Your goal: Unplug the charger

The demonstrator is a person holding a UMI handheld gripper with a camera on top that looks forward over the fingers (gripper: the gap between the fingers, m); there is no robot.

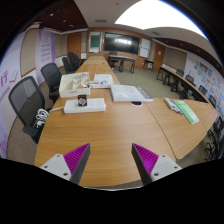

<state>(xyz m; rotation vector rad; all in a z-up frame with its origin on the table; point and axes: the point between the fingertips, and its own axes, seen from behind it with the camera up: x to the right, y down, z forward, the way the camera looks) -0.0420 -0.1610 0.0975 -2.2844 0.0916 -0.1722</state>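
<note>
Although I'm meant to pull a charger, I can't pick one out for certain from here; my best guess is the white cable (41, 115) bunched at the bench (110, 135) edge beside the flat white box (84, 104), well beyond the fingers. I'd expect a plug to be light, hard and a bit slick, stiff in its socket, so I'd grip the body square across its flat sides, never the soft cord. My gripper (110, 160) hangs over the near bench with its jaws wide apart, magenta pads (74, 156) facing inward, holding and touching nothing. A cardboard box (75, 82) and a white tray (130, 93) sit further off.
</note>
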